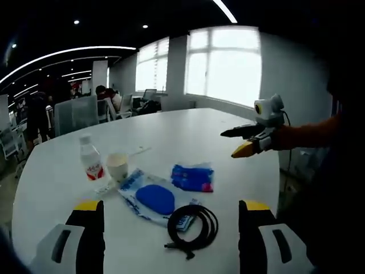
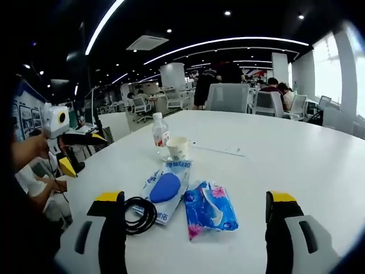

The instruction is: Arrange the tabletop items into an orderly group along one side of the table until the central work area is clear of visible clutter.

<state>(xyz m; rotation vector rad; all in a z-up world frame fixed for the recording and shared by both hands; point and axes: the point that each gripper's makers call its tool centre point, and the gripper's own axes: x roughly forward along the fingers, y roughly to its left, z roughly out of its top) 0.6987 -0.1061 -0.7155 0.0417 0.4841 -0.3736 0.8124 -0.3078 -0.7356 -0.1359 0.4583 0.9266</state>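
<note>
The paper cup stood touching the water bottle, beyond the blue packets and coiled cable before the right hand-held gripper; both hand-held grippers were wide and empty; a careless push could tip the cup

Red label on water bottle unreadable, blue print on plastic packet too blurred

Windows are blown out white, ceiling strip lights glare, fisheye edges bend, far chairs look soft.
</note>
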